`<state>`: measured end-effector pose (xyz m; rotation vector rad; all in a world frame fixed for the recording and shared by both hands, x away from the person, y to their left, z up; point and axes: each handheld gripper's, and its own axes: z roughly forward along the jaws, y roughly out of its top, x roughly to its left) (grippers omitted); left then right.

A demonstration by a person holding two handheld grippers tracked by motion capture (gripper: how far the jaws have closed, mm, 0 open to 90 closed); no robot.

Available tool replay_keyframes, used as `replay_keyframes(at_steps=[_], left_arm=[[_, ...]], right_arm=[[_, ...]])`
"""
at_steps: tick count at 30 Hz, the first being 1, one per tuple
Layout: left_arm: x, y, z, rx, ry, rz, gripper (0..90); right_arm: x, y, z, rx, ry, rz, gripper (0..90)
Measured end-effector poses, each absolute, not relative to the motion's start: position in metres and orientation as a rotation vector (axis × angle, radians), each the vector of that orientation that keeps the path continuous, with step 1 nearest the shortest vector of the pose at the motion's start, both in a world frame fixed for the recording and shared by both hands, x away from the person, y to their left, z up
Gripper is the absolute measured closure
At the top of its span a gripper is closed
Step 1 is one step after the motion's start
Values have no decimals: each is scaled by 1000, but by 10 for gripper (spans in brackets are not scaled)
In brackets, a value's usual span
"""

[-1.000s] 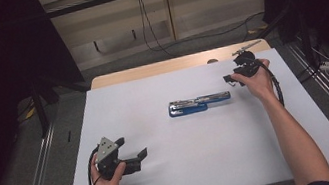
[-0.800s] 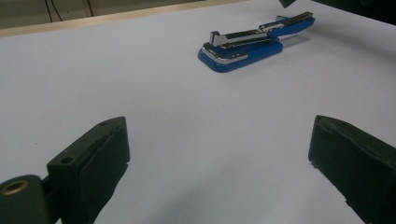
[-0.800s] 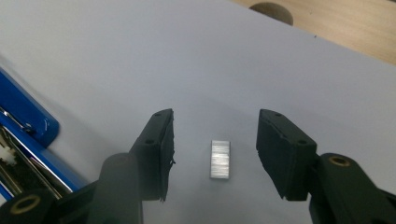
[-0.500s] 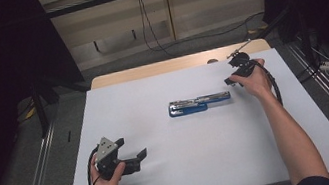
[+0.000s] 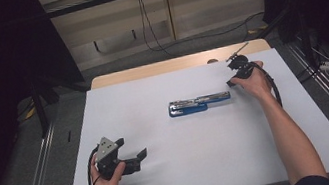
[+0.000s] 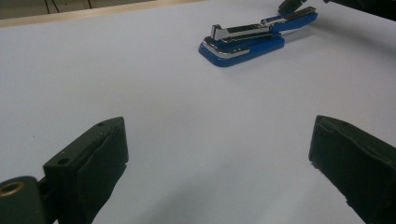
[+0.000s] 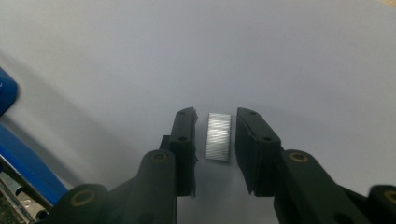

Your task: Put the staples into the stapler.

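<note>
A small silvery strip of metal staples [image 7: 218, 136] lies flat on the white bench [image 5: 215, 165] near its far right corner, between the fingers of the right gripper [image 7: 215, 135]. Those fingers have just been closing and now stand narrowly apart on either side of it, with slim gaps showing. An opened blue-and-chrome stapler [image 5: 199, 104] lies mid-bench, just beside that gripper. The left gripper [image 6: 219, 154], near the front left corner, holds its fingers wide apart over bare bench.

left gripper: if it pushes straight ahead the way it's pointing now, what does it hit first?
Likely the blue stapler. The left gripper has open jaws aimed across the bare white table; the stapler lies ahead, slightly right of centre, so a dead-straight path might pass just beside it.
</note>
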<state>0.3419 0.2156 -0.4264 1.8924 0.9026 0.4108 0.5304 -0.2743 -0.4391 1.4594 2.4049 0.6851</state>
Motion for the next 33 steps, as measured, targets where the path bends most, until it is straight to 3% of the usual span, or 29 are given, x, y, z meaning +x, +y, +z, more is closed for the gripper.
replay_keyframes(at_steps=[8, 33], left_arm=[[342, 216, -427, 1891, 902, 409, 48], [343, 217, -427, 1884, 908, 410, 42]], right_arm=[[529, -274, -439, 1461, 2420, 699, 783], [524, -271, -434, 1439, 2403, 752, 791]])
